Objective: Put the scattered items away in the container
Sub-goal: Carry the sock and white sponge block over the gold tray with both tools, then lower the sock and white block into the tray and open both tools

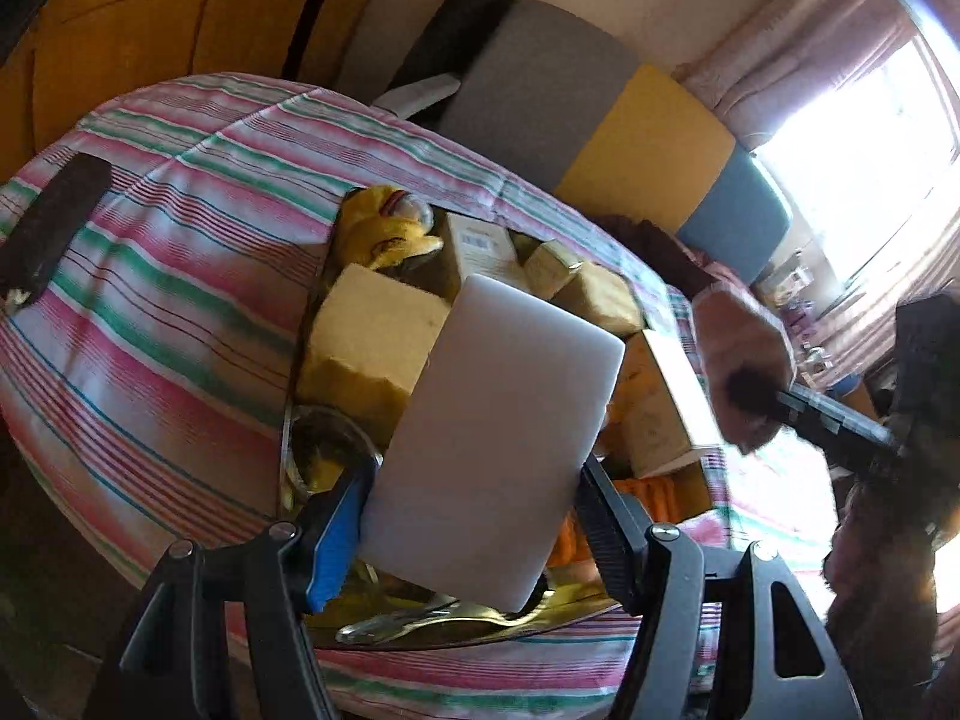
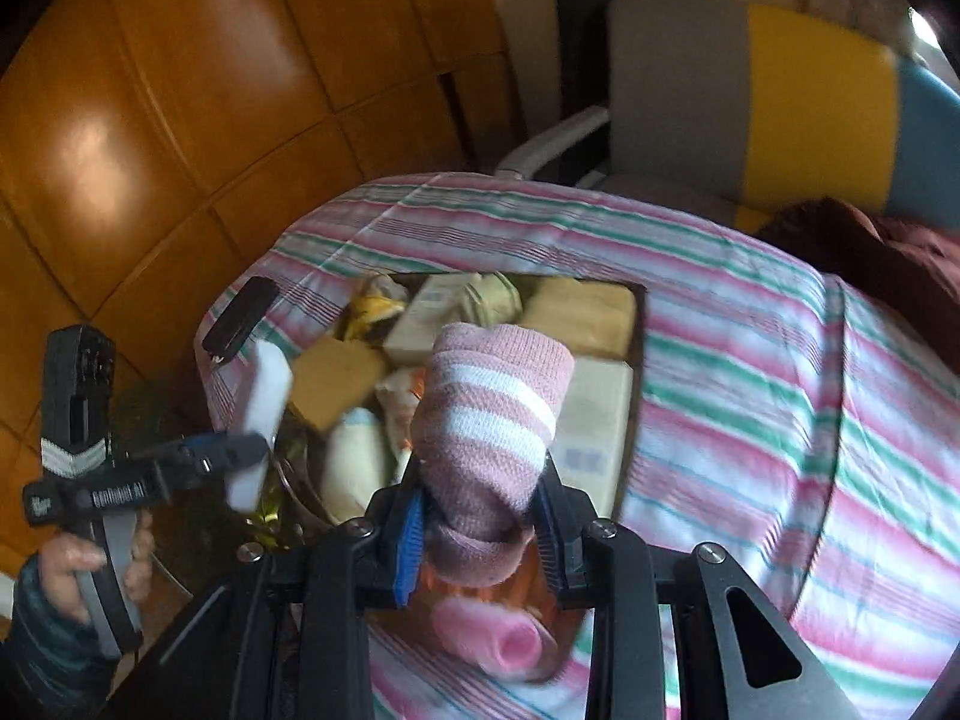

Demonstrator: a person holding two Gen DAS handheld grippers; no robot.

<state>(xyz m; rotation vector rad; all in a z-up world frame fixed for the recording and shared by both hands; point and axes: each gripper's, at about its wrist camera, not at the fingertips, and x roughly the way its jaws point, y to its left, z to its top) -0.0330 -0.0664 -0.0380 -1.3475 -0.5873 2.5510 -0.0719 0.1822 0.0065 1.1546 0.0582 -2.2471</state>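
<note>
Here the right gripper (image 2: 480,531) clamps the soft, light sock (image 2: 489,414) low in frame; the left gripper (image 1: 474,516) clamps the stiff block (image 1: 498,426) by its edges.

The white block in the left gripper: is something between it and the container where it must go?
Nothing blocks the way from above. The white block hangs over the container, but that is crowded: a yellow sponge and boxes lie under it, so it would likely land on top of them.

The left hand-held gripper (image 2: 249,450) is black plastic with blue finger pads, silver screws, a grey-white chevron marking and grey handle, gripped by a hand (image 2: 90,570) in a dark blue-green sleeve (image 2: 42,648).
</note>
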